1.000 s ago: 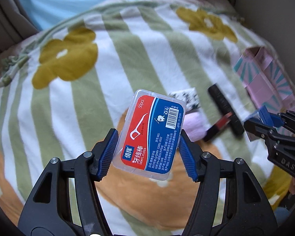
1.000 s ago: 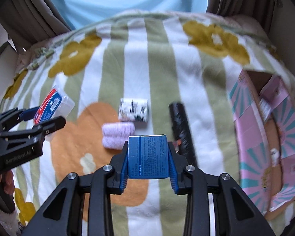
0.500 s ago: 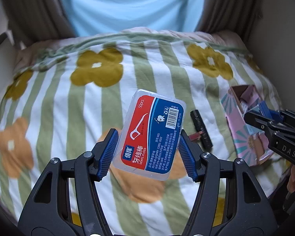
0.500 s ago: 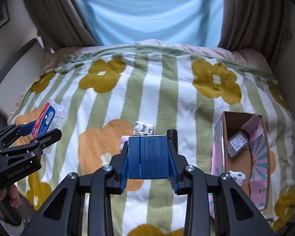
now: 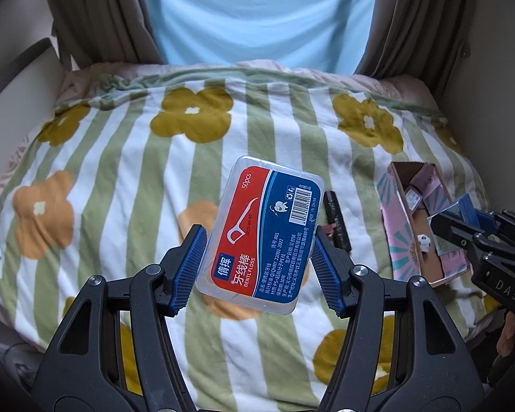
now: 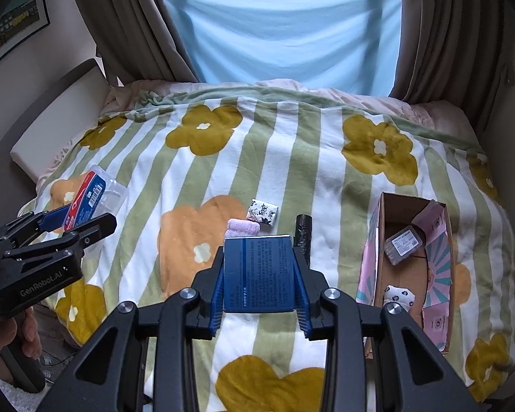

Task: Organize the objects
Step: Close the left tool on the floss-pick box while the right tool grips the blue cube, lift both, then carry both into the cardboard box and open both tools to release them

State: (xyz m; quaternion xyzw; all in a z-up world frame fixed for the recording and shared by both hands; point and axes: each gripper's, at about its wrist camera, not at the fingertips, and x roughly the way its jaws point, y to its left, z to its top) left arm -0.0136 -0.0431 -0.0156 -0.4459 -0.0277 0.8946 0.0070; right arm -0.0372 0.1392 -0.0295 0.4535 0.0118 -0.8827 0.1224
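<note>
My left gripper is shut on a clear dental floss box with a red and blue label, held high above the bed; it also shows in the right wrist view. My right gripper is shut on a dark blue box, also held above the bed. A pink cardboard box lies open at the right, holding a small clear case and a spotted item. A patterned packet, a pink roll and a black tube lie mid-bed.
The bed is covered by a green-striped flower blanket. Brown curtains and a blue sheet hang behind it. A white ledge runs along the left and a wall along the right.
Both grippers have risen and pulled back from the bed with their boxes still held. The items on the blanket look smaller, and the curtains and pink box have come into view.
</note>
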